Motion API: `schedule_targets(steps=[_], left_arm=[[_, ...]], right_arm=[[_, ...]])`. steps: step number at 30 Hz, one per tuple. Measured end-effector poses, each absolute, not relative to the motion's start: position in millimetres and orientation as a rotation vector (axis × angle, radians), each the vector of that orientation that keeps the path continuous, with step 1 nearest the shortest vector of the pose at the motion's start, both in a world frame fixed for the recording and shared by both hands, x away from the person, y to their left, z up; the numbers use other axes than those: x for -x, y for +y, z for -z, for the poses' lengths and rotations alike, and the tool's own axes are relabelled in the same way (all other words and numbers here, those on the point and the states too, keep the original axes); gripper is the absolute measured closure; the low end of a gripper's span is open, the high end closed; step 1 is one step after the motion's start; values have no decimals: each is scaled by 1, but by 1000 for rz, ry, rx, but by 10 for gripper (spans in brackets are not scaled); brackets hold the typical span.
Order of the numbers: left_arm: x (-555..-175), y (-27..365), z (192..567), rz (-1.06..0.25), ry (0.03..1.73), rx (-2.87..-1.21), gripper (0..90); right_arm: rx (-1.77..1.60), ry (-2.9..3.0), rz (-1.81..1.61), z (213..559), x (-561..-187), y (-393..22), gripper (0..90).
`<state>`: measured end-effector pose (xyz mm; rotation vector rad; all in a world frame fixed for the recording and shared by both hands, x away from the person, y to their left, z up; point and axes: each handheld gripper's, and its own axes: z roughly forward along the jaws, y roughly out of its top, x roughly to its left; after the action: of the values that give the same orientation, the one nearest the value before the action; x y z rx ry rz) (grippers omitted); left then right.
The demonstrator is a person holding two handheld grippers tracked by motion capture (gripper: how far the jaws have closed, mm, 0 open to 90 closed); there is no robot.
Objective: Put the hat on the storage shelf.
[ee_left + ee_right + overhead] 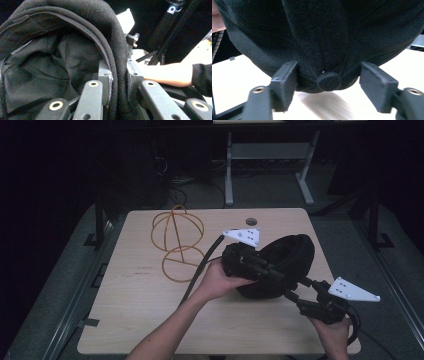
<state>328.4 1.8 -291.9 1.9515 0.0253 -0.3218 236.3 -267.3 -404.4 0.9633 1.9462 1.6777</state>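
Between the right gripper's [325, 85] half-open jaws sits the black cap's [319, 37] crown button [328, 81], untouched; the left gripper [117, 85] pinches the cap's rim.

Left tool [280, 276] clamped shut; right tool [295, 289] jaws apart.

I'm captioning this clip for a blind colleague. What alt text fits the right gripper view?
A black cap hangs just above a pale wooden table, its top button pointing down between the two open black jaws of the right tool. Neither jaw presses on the fabric.
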Motion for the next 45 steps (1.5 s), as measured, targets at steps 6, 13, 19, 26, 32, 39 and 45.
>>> schedule_targets(steps=[6, 13, 19, 26, 32, 39, 45], left_arm=[[-326, -2, 292, 337, 14, -1951, 783], [-332, 3, 296, 352, 36, -1933, 778], [-338, 14, 300, 332, 65, -1929, 745], [-342, 24, 301, 257, 122, -1964, 688], [-348, 29, 308, 272, 163, -1961, 658], [-353, 33, 311, 235, 191, -1969, 619], [-352, 39, 308, 191, 210, -1975, 574]], right_arm=[[-954, 1949, -1732, 408, -241, -268, 539], [-922, 1980, -1720, 403, -239, -269, 687], [-904, 1972, -1697, 393, -237, -270, 706], [-907, 1961, -1688, 385, -235, -272, 711], [-898, 1946, -1679, 375, -229, -277, 716], [-890, 1920, -1690, 360, -227, -282, 719], [-869, 1927, -1676, 345, -227, -280, 720]])
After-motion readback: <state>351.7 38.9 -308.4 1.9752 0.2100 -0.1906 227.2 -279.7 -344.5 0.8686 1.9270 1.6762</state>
